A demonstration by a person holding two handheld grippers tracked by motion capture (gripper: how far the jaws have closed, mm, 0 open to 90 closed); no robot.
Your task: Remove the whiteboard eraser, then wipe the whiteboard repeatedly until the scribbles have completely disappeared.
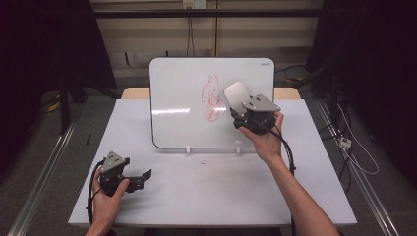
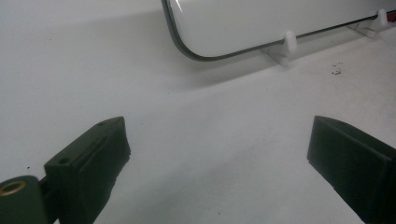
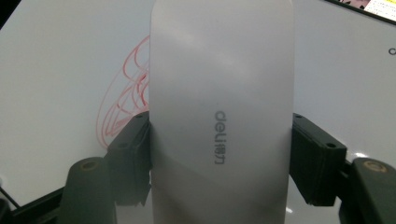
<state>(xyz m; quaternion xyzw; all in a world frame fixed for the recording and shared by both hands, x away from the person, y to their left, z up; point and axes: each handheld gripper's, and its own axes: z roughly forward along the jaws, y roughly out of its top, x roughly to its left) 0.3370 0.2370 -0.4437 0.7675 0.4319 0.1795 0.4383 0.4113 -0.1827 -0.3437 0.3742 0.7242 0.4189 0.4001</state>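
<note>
Right gripper point(image 1: 240, 109): I have it clamped on the white eraser point(image 1: 236, 95), one black jaw pressed against each long side.
Eraser: I see it held upright in front of the whiteboard point(image 1: 177, 98), just beside the red scribble point(image 1: 212, 98); whether it touches the board surface I cannot tell.
Eraser face: in the right gripper view the grey "deli" print point(image 3: 219, 137) runs along the eraser point(image 3: 222, 93).
Left gripper point(image 1: 140, 178): I have its jaws spread wide with nothing between them, low over the white table point(image 1: 206, 187), well apart from the board.
Whiteboard: it leans back on two small white feet point(image 1: 188, 149) at its lower edge.
</note>
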